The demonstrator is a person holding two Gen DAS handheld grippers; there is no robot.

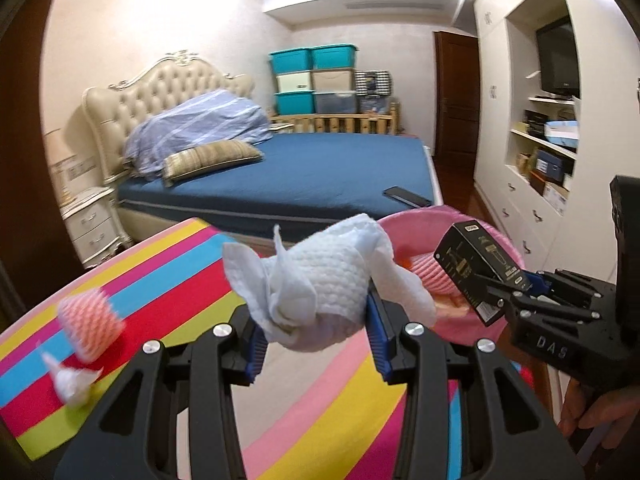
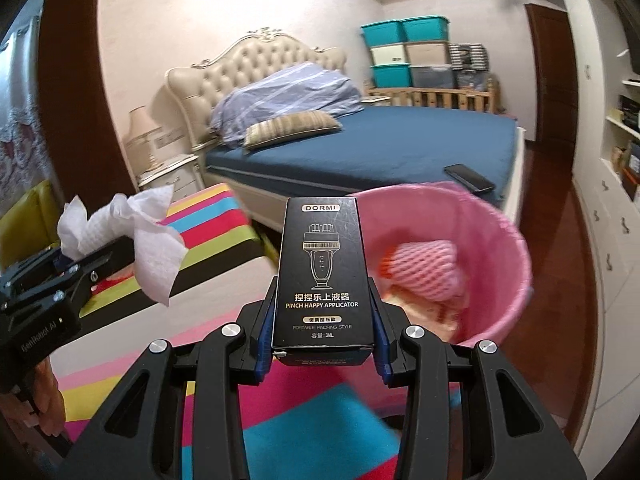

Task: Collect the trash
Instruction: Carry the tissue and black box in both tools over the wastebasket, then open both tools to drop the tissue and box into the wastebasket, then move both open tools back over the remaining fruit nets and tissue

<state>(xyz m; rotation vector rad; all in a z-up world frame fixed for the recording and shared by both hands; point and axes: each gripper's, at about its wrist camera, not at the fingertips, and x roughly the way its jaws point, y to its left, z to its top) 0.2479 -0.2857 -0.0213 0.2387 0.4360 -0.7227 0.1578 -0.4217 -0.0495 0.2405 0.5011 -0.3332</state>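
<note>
Paper towel point(image 1: 320, 280), light, soft and crushable, best pinched at its bulk, clamped in left hand-held gripper point(image 1: 316, 332) above striped desk point(image 1: 192, 280); black carton point(image 2: 323, 272), light, stiff, slick-sided, squeezed across its narrow sides by right hand-held gripper point(image 2: 323, 340) just beside pink bin point(image 2: 500, 216).

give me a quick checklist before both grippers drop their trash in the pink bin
1. Left gripper holds the crumpled paper towel between its pads: ok.
2. Right gripper clamps the black box upright: ok.
3. Pink bin open, with room above the foam net inside: ok.
4. Black box fully over the bin's opening: cannot tell.
5. Paper towel over the bin: not ok, it looks short of the rim.
6. Table trash all collected: not ok, a foam net sleeve and small tissue wad remain on the striped cloth.
</note>
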